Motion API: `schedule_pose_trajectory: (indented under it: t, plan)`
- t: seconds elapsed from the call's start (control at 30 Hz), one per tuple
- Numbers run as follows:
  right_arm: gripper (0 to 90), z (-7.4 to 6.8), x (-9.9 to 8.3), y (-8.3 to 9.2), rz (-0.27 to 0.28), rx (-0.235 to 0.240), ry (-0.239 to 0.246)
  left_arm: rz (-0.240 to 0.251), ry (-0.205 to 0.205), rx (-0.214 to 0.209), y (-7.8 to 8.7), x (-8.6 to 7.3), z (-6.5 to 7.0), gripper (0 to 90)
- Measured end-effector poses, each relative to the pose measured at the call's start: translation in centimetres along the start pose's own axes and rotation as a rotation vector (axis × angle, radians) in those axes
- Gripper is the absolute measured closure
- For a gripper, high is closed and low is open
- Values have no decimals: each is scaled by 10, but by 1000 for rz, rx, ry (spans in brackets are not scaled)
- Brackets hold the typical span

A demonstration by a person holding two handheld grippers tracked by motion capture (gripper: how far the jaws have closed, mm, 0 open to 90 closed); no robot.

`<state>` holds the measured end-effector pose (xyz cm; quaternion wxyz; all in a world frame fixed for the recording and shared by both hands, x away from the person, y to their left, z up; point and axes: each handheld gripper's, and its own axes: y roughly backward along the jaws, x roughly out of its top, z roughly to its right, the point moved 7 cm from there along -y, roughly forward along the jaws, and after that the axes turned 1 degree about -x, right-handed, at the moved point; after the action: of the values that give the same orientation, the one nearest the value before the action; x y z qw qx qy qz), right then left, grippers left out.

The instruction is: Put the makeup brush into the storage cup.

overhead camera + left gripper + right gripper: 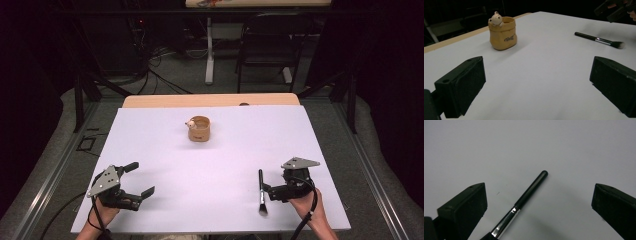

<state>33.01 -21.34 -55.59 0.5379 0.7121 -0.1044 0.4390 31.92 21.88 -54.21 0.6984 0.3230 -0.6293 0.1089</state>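
white table (210, 165) under me. makeup brush (529, 188) lies flat between my right gripper's (272, 191) wide jaws, well apart from the bear pot (199, 128). light, thin, slippery; i'd pinch its black handle. left gripper (136, 180) wide, empty.

From my station the white table sheet (220, 165) reads evenly bright under overhead light, while the room behind falls off to near black. In the high view the picture is soft and low in detail; the makeup brush (261, 192) has blurred bristles and only a faint shadow. In the right gripper view the near black jaws look slightly soft, the sheet greyer at the corners.
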Motion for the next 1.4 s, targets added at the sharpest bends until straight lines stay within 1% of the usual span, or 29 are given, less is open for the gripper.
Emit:
schedule_pose_trajectory:
  t: [0.03, 0.07, 0.17, 0.2, 0.27, 0.37, 0.4, 0.43, 0.47, 0.5, 0.53, 0.6, 0.63, 0.67, 0.7, 0.77, 0.83, 0.9, 0.93, 0.97, 1.0, 1.07, 1.1, 1.23, 1.27, 1.3, 1.33, 1.37, 1.4]
  plan:
    - [0, -2, 1, -3, -22, 0, -14, -2, 0, 0, 0, 0, 0, 4]
    - [0, -2, 1, -3, -22, 0, -14, -2, 0, 0, 0, 0, 0, 3]
    - [0, -4, 5, -6, -50, 5, -30, -5, 1, 7, 0, 0, 0, 4]
    - [0, -4, 6, -6, -60, -2, -28, -5, 1, 6, 0, 0, 0, 3]
    - [0, -5, 8, -7, -58, -4, -38, -6, 1, 6, 0, 0, 0, 4]
    - [0, -6, 16, -9, -73, -10, -55, -6, 7, 4, -1, -1, 0, 4]
    - [0, -6, 16, -9, -73, -10, -55, -7, 6, 2, -1, -1, 0, 4]
    - [0, -7, 18, -9, -91, -13, -64, -7, 7, 2, -1, -1, 0, 4]
    - [0, -7, 18, -9, -91, -13, -64, -9, 7, 3, -1, -1, 0, 4]
    - [0, -7, 20, -10, -92, -10, -75, -11, 7, 4, -1, -1, 0, 4]
    - [0, -7, 22, -12, -116, -14, -88, -14, -1, 2, -2, -1, 0, 4]
    - [0, -7, 23, -13, -121, -16, -97, -22, -8, 10, -2, -1, 0, 4]
    - [0, -8, 23, -15, -147, -14, -112, -28, -12, 15, -3, -2, 0, 4]
    - [0, -8, 23, -15, -147, -14, -112, -34, -21, 12, -3, -2, 1, 4]
    - [0, -8, 23, -17, -171, -20, -132, -30, -22, 5, -3, -1, 2, 4]
    - [0, -8, 23, -18, -181, -25, -140, -32, -24, 19, -4, -1, 2, 6]
    - [0, -8, 22, -21, -203, -37, -155, -28, -27, 27, -3, -1, 1, 4]
    - [0, -9, 24, -24, -237, -57, -171, -23, -23, 48, -1, 0, -1, 5]
    - [0, -9, 24, -24, -237, -57, -171, -23, -23, 48, -1, 0, -1, 5]
    - [0, -10, 25, -25, -247, -62, -174, -25, -17, 61, -1, -1, -3, 5]
    - [0, -10, 26, -25, -268, -73, -176, -24, -14, 64, 0, 0, -3, 5]
    - [0, -10, 29, -26, -288, -91, -180, -23, -10, 72, 1, 0, -4, 5]
    - [0, -12, 31, -26, -312, -103, -186, -21, -11, 68, 1, 0, -3, 4]
    - [0, -15, 33, -28, -334, -111, -184, -20, -16, 65, 2, 0, -2, 5]
    - [0, -16, 34, -28, -358, -118, -187, -21, -17, 64, 2, 0, -2, 5]
    - [0, -17, 34, -29, -372, -120, -185, -26, -14, 62, 1, 0, -1, 5]
    - [0, -17, 34, -29, -372, -120, -185, -26, -14, 62, 1, 0, -1, 5]
    - [0, -18, 34, -30, -383, -123, -196, -26, -14, 60, 2, 0, -1, 5]
    - [0, -18, 33, -31, -404, -120, -193, -27, -14, 63, 2, 0, -1, 5]
